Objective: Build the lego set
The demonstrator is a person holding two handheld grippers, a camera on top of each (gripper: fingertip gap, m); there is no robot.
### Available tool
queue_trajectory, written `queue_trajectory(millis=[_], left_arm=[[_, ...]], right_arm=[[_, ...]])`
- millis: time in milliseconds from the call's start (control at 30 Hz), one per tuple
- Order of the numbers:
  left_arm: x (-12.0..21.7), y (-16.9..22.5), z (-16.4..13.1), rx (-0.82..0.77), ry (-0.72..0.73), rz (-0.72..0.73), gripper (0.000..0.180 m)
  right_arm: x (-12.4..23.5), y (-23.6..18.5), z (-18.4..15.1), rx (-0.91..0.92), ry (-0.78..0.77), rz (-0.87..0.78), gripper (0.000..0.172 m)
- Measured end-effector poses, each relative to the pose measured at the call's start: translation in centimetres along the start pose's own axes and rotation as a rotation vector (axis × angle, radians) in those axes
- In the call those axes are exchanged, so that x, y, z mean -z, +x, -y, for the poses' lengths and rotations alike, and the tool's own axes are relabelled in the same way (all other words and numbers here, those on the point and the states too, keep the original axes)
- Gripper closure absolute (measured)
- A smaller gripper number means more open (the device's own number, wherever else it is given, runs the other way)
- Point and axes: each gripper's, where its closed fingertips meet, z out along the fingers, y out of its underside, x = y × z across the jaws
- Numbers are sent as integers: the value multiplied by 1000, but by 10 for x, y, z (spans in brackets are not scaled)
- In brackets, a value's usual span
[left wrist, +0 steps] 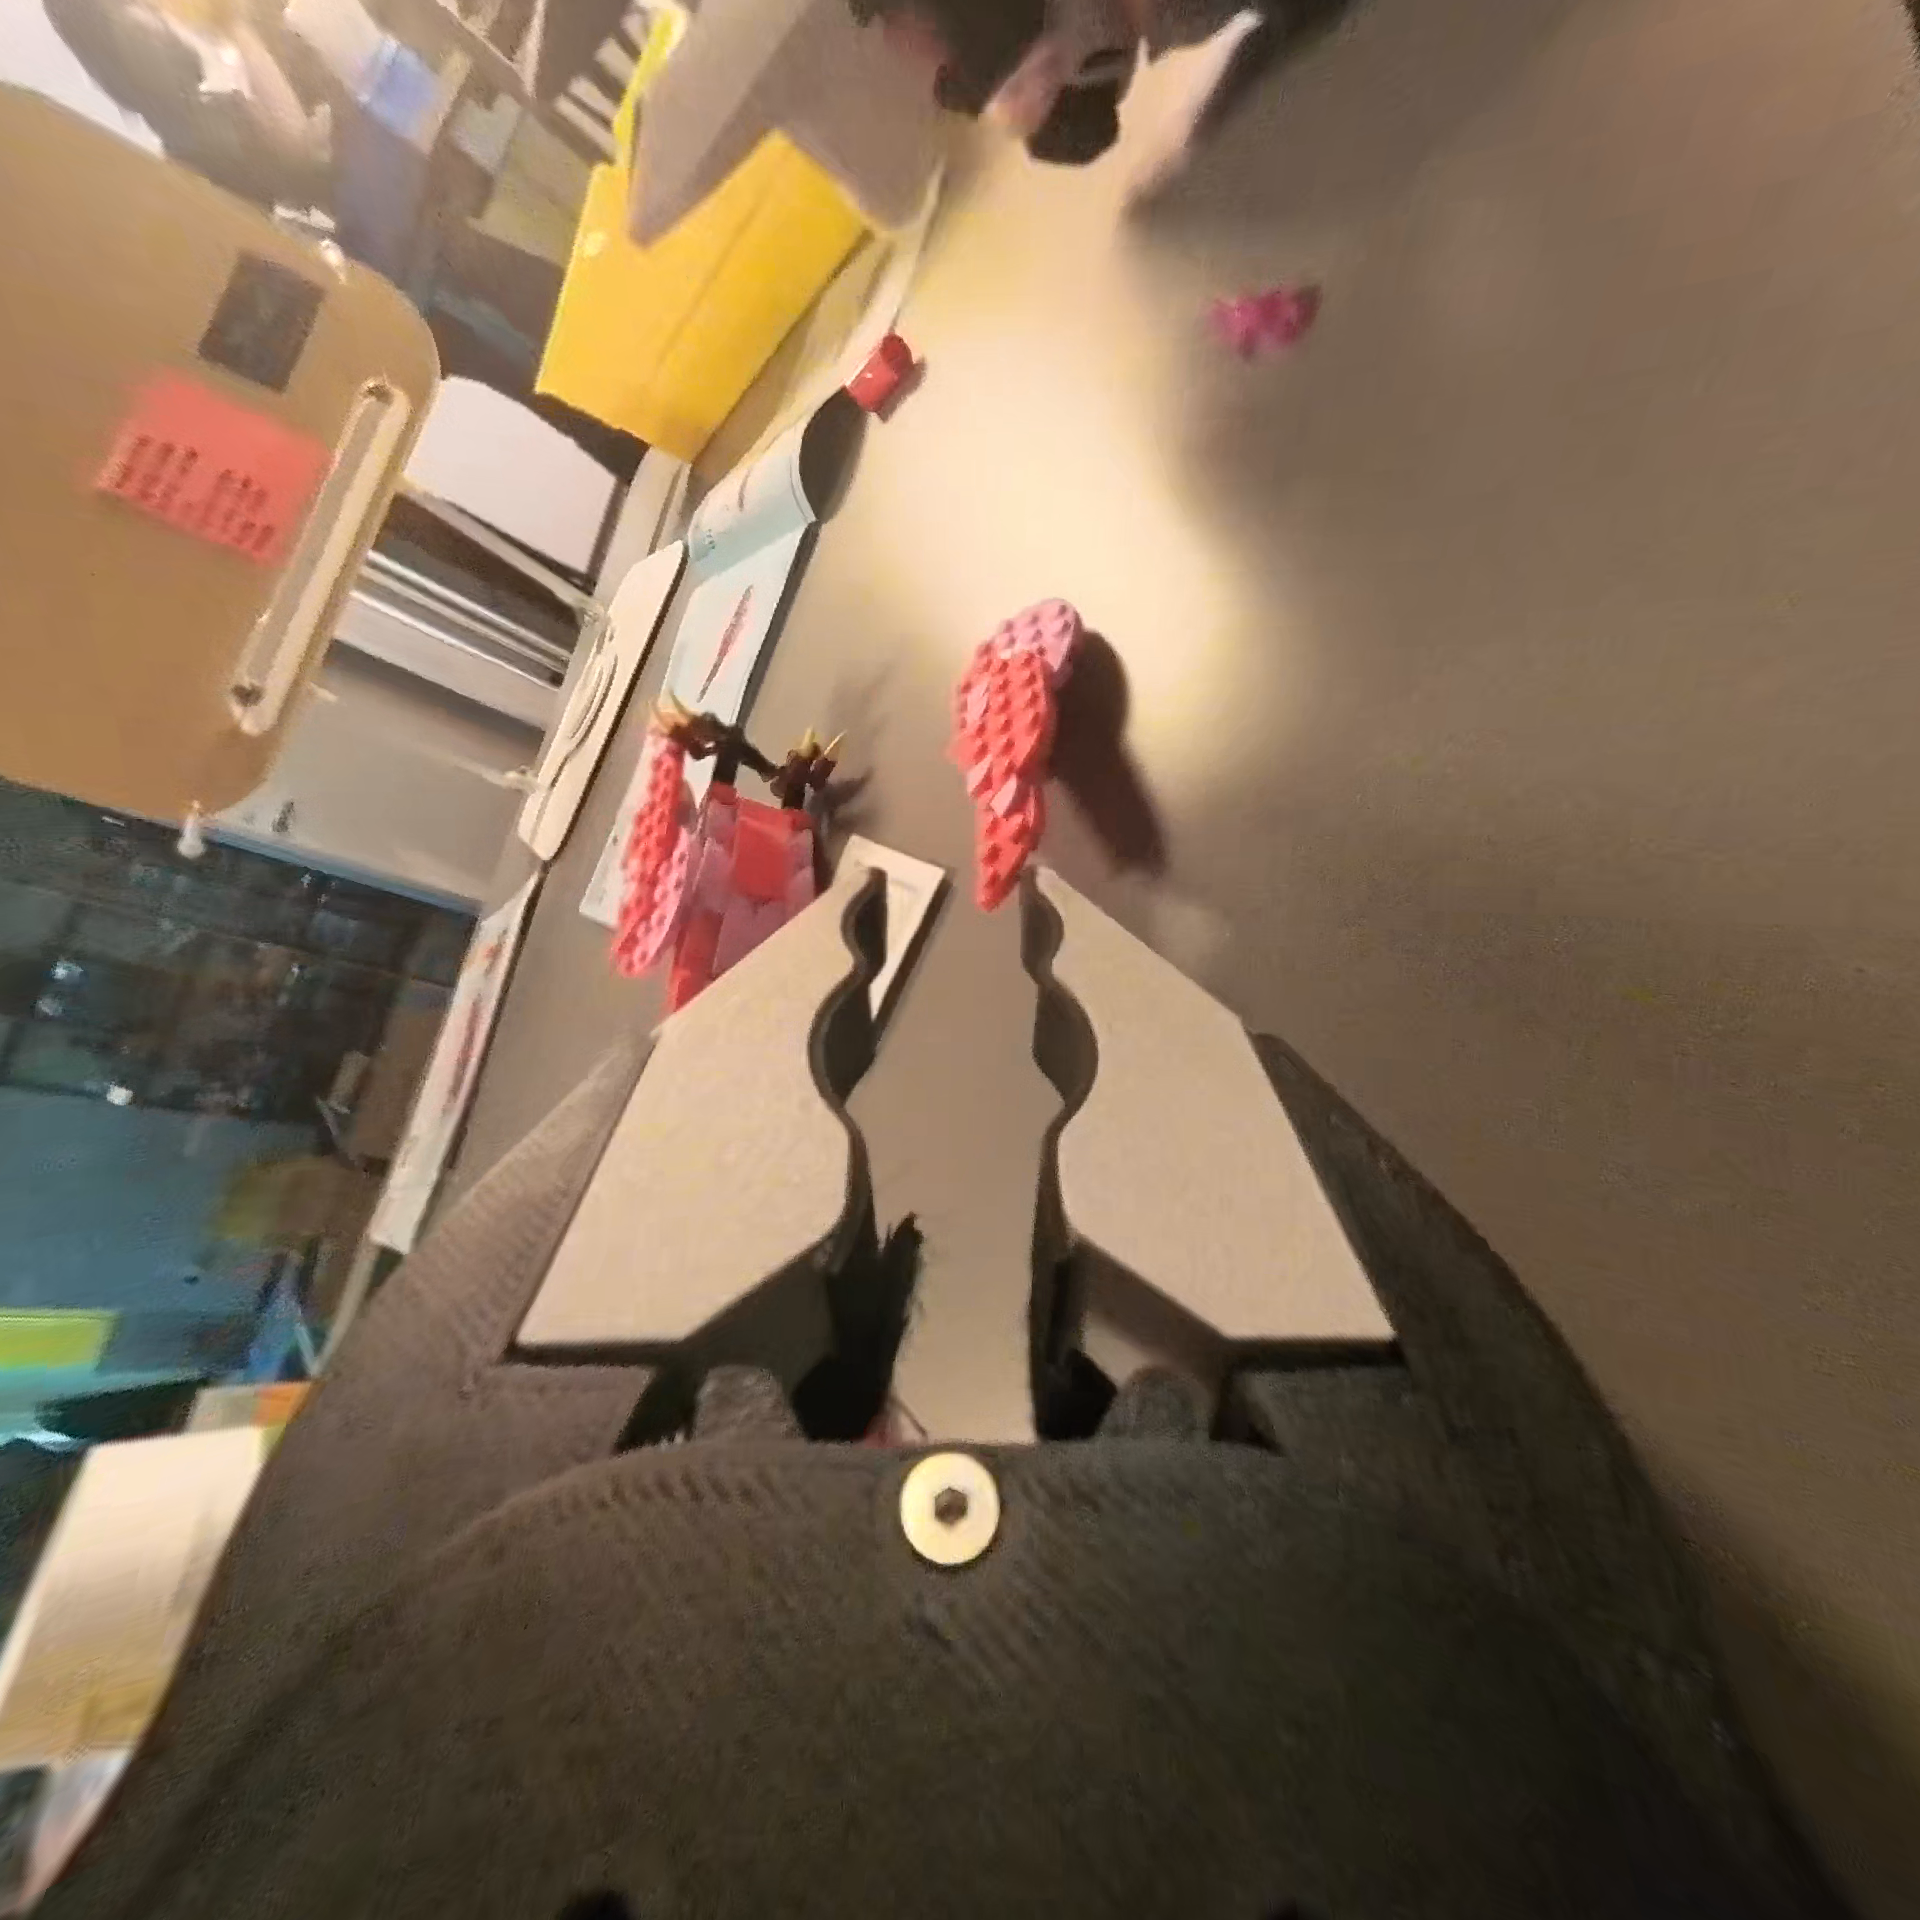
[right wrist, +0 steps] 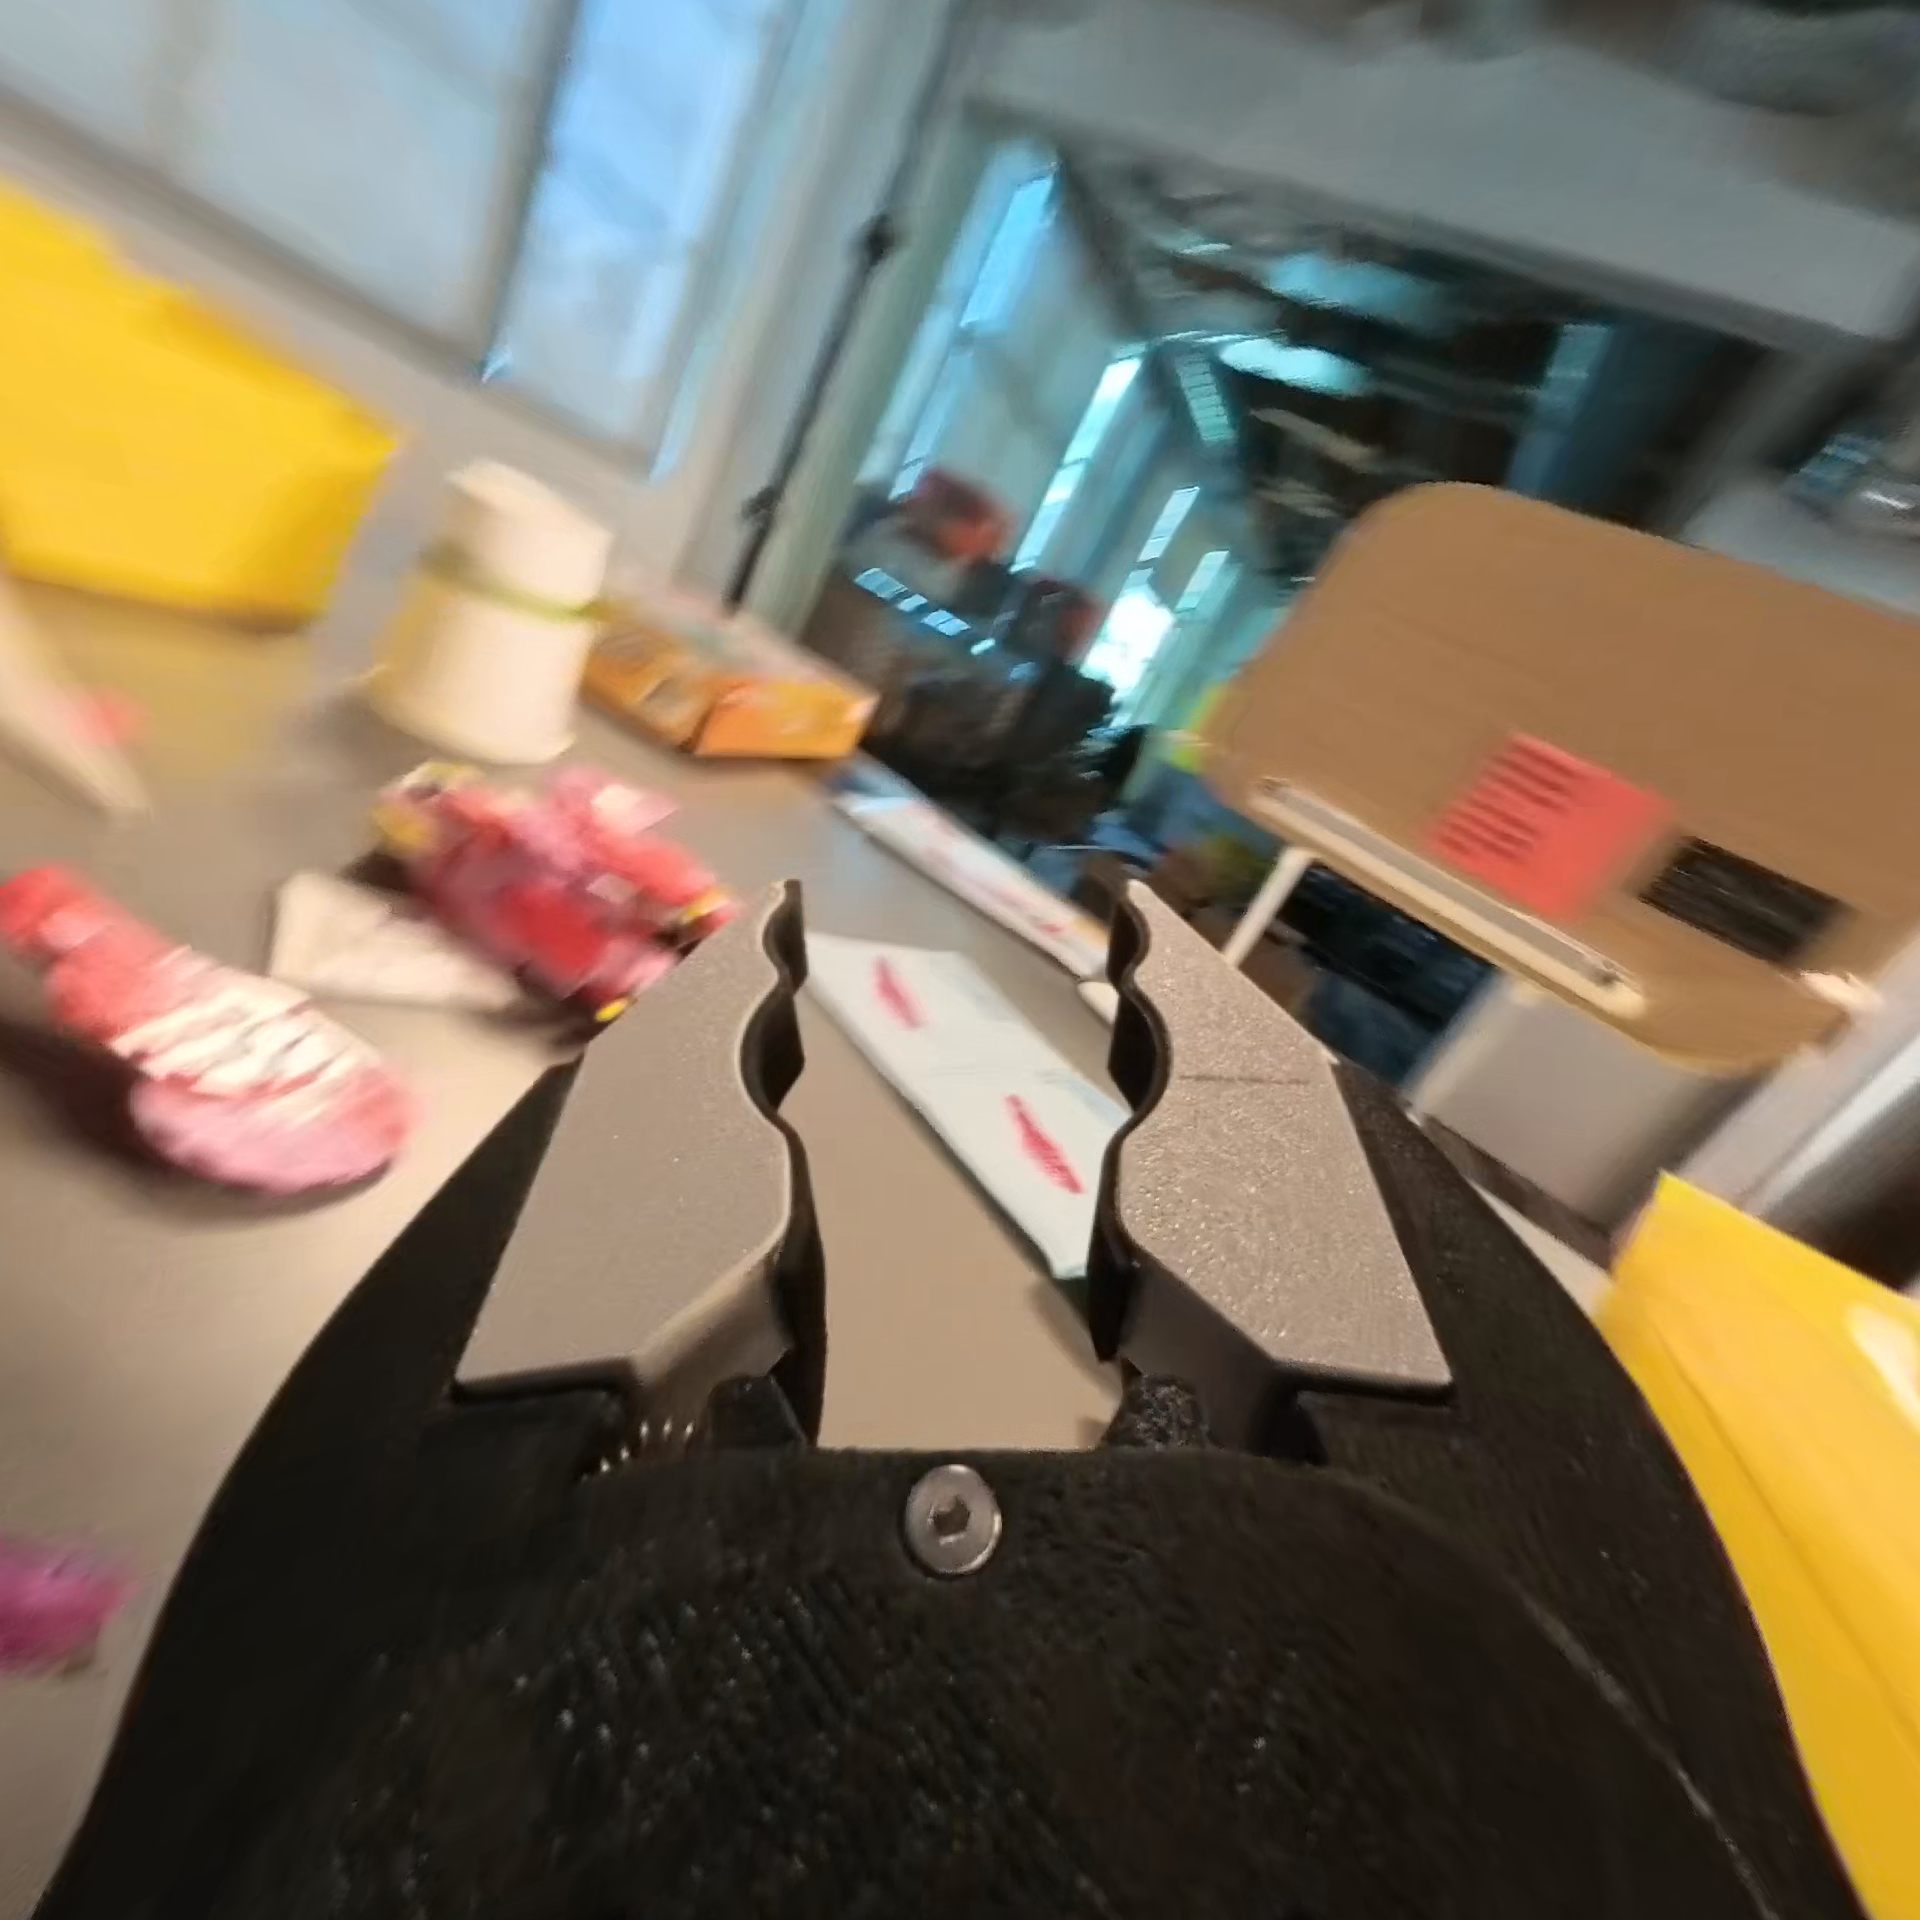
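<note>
both tools stand apart from the brick parts; neither carries anything.

left gripper (left wrist: 951,883): its pale wavy-edged fingers (left wrist: 748,1122) stand a narrow way apart, with only grey table (left wrist: 1455,935) showing between them. nothing is pressed between the pads. the lower tip of a loose red and pink studded brick wing (left wrist: 1013,748) lies just beyond the right fingertip, close to it; whether it touches cannot be told through the blur.

right gripper (right wrist: 956,914): its grey fingers (right wrist: 665,1143) stand wide apart over a white printed sheet with red marks (right wrist: 966,1039) lying flat on the table. the grasp is bare.

the red and pink brick-built winged figure with dark horned parts (left wrist: 727,873) rests on the table left of the left gripper, one wing fitted to it as far as can be seen. the second wing lies separate, well apart from the figure. judgement: the assembly looks incomplete, since that wing is unattached.

other loose items: a small red brick piece (left wrist: 883,374) and a magenta brick cluster (left wrist: 1262,317) farther off, both untouched. a yellow plastic bin (left wrist: 696,301), a white paper roll (right wrist: 488,613) and an orange flat box (right wrist: 727,701) stand at the table's far side.
</note>
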Motion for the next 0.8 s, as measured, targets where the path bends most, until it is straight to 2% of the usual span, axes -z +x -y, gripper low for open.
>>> queue_trajectory(millis=[133, 267, 367, 433, 500, 600, 633, 733, 800], left_arm=[[6, 0, -5, 117, -38, -15, 146], [8, -2, -12, 170, -89, -12, 142], [10, 8, -18, 270, -166, -102, 145], [17, 13, -18, 342, -189, -166, 128], [21, 7, -18, 393, -169, -144, 124], [21, -16, -10, 460, -55, 9, 124], [23, -33, -6, 479, -8, 126, 124], [41, -83, 11, 579, 208, 472, 138], [45, -100, 11, 635, 251, 582, 142]], right_arm=[[7, 21, -2, -118, 21, -76, 120], [9, 37, -8, -92, 6, -168, 129], [6, 45, -16, -69, -28, -213, 133], [3, 49, -21, -63, -50, -228, 134], [0, 54, -24, -59, -56, -243, 136], [-7, 66, -29, -53, -56, -290, 139], [-10, 72, -30, -53, -56, -314, 140], [-18, 99, -39, -104, -62, -458, 148], [-21, 117, -48, -185, -68, -574, 157]])
